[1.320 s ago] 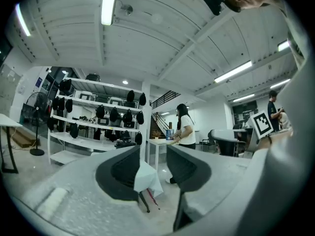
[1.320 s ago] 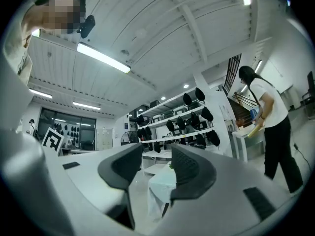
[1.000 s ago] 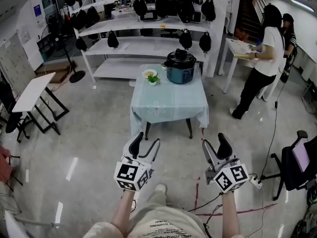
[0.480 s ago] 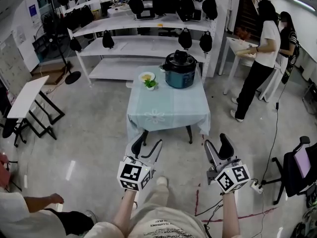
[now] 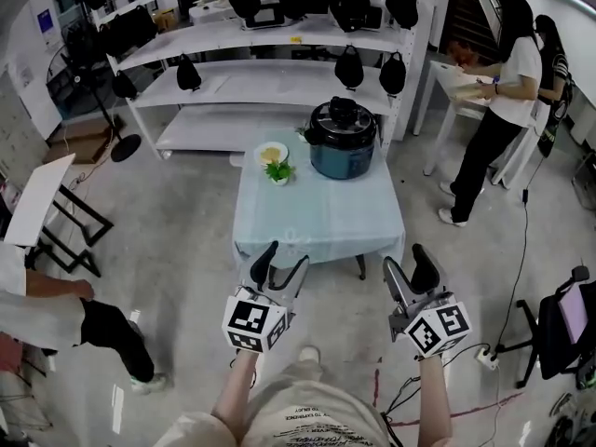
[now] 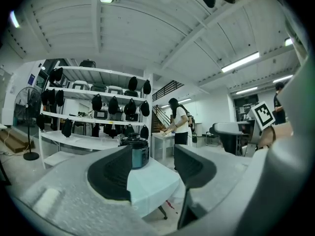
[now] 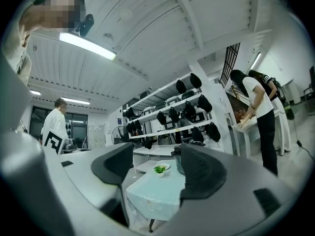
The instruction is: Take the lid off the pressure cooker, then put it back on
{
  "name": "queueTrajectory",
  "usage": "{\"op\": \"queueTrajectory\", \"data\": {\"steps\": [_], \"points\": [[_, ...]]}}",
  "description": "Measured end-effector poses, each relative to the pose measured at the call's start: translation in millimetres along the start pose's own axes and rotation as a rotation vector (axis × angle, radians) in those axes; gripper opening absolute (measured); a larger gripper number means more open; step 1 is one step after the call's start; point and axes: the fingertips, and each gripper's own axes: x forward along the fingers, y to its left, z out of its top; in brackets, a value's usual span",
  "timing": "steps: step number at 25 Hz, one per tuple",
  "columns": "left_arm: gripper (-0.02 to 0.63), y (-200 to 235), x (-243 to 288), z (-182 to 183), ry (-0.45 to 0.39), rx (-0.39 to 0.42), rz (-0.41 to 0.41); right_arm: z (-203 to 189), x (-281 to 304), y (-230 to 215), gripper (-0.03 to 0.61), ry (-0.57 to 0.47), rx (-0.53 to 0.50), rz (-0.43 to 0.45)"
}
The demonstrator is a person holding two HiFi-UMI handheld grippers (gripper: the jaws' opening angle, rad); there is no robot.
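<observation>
**Head view: two empty grippers, cooker well ahead**

Head view shows the pressure cooker (image 5: 343,139) standing at the far right of a cloth-covered table (image 5: 317,217). Its lid (image 5: 343,119) is on, so the first step looks not yet begun. A small potted plant (image 5: 277,170) and a dish (image 5: 271,153) sit just beside the cooker on its left, and white shelves (image 5: 261,82) stand behind the table.

The left gripper (image 5: 284,259) and right gripper (image 5: 407,264) are held side by side over the floor, short of the table's near edge and well apart from the cooker. Each gripper view shows its jaws spread with nothing between the pads, only the distant table and cooker beyond. Both point level towards the table, probably to line up a two-sided grasp on the lid once it is within reach.
</observation>
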Motion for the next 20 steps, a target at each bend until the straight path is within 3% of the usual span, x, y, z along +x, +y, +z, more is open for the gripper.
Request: {"op": "queueTrajectory", "data": {"steps": [8,20], "points": [[0.259,43,63,-1,0.002,0.002,-0.036,-5,66,-29,0.289,0.004,-0.006,-0.026],[0.282,74,119,-6,0.030,0.003,-0.078,-10,118,-59,0.310,0.009,0.016,-0.043]]}}
